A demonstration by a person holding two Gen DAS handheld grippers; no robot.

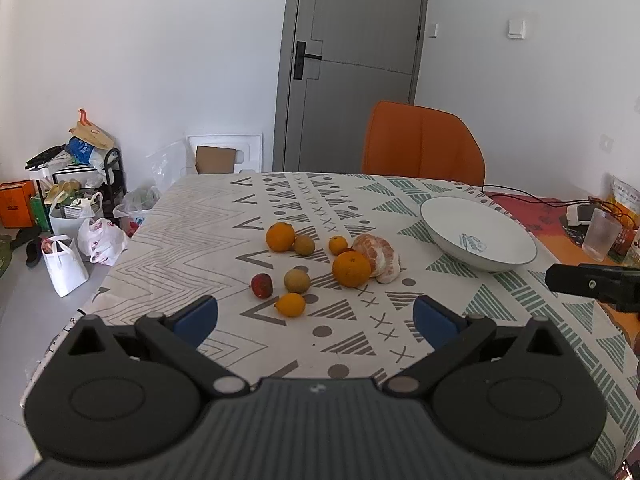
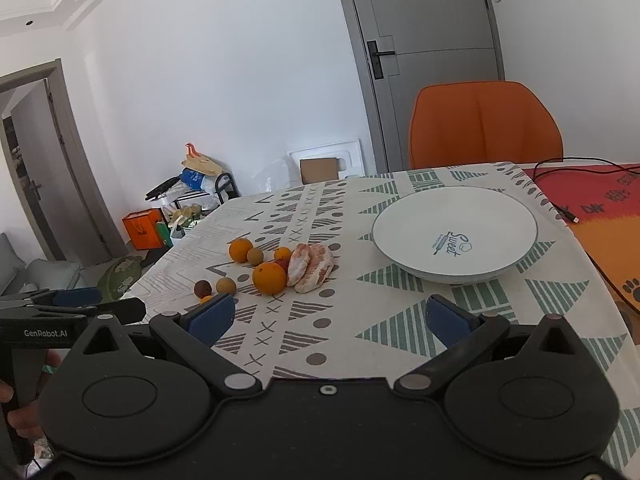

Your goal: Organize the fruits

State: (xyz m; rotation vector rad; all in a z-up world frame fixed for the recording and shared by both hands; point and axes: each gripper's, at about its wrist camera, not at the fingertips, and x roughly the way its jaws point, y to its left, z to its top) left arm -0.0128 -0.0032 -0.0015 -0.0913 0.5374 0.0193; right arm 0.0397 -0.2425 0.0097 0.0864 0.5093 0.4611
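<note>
Lying in a loose cluster on the patterned tablecloth, the fruit sits just left of the white bowl, and I place everything by that bowl. Nearest it is the peeled pomelo, with a big orange touching its near-left side. Farther from the bowl are a second orange, two brown round fruits, a small orange fruit, a dark red fruit and a small yellow-orange fruit. That last one lies closest to your left gripper, just ahead of its tips and apart from them.

Your left gripper has its blue pads spread wide, holding and touching nothing. Your right gripper is likewise spread wide and empty, with the bowl ahead of it to the right and the pomelo ahead to the left.

You hold both grippers low over the near side of the table, level, pointing across it. In the right view your left gripper shows at the left edge, well left of the bowl, with your fingers wrapped on its handle.
</note>
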